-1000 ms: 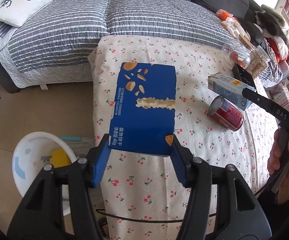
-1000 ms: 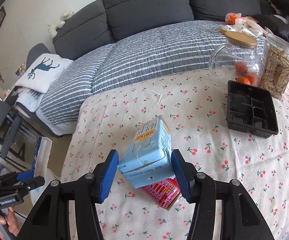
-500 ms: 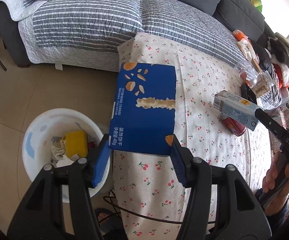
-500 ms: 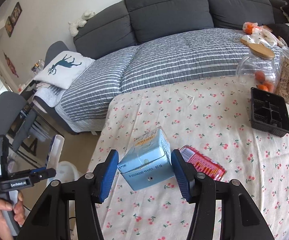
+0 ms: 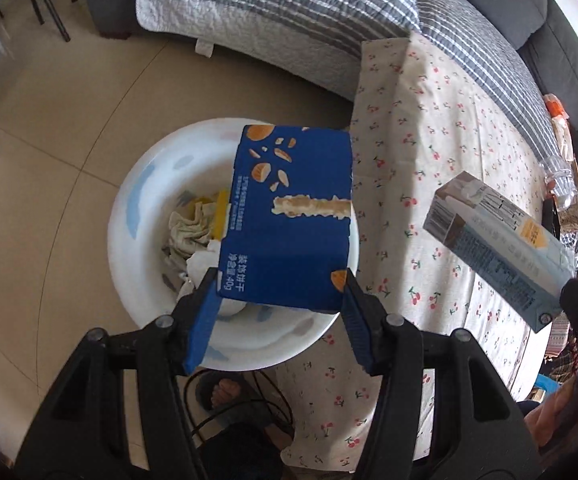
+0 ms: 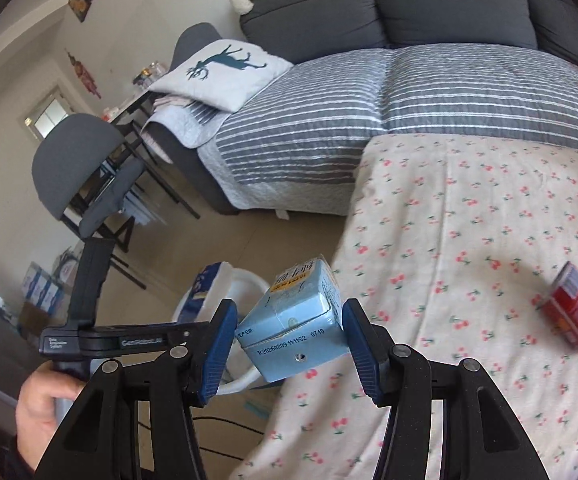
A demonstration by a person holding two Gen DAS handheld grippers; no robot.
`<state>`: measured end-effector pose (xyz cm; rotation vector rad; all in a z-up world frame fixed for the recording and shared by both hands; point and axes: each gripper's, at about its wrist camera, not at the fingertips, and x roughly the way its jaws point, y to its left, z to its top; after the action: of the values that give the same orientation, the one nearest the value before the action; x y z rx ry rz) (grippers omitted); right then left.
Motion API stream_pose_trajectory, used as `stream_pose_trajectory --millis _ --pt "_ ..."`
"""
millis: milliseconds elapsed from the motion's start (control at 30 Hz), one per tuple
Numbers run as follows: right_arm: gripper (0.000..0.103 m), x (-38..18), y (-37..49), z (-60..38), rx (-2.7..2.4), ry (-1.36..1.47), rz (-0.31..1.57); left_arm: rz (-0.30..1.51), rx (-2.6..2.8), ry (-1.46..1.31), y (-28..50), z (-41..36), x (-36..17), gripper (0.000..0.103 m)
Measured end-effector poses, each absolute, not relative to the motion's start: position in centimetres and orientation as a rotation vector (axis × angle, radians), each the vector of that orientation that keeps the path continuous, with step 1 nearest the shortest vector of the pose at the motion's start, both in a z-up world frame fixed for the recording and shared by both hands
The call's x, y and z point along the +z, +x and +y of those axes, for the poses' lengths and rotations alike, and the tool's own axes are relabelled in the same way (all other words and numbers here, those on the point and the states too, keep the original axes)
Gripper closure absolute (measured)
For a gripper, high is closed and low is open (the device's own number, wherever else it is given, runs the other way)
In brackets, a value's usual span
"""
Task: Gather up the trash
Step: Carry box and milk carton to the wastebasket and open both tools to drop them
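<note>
Blue box (image 5: 289,216) points away from left gripper (image 5: 281,312) (lengthwise) — over bin (image 5: 129,208).

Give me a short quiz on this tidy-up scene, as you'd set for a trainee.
1. What does the left gripper hold?
2. True or false: the blue biscuit box hangs over the white bin.
3. Which piece of trash lies on the cherry-print cloth: (a) red can, (b) milk carton, (c) biscuit box?

Key:
1. The blue biscuit box.
2. True.
3. (a); the right gripper holds the carton in the air.
</note>
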<state>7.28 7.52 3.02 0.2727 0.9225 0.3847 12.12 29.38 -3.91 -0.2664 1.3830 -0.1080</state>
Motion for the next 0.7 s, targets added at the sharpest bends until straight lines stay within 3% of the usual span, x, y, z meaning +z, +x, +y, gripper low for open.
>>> stream_pose_trajectory --millis 200,500,700 --pt "0.048 0.9 8.4 13.6 0.442 0.244 0.972 1.404 -0.018 -0.389 12.5 32.7 -4.3 0.036" --pt "0.048 -1.3 10.1 19.4 0.473 0.220 0.989 1.270 0.042 -0.487 12.9 36.2 -1.5 0.036" --pt "0.042 -2.9 9.8 22.3 0.472 0.086 0.982 1.275 0.024 -0.459 13.9 35.6 -1.5 0.036"
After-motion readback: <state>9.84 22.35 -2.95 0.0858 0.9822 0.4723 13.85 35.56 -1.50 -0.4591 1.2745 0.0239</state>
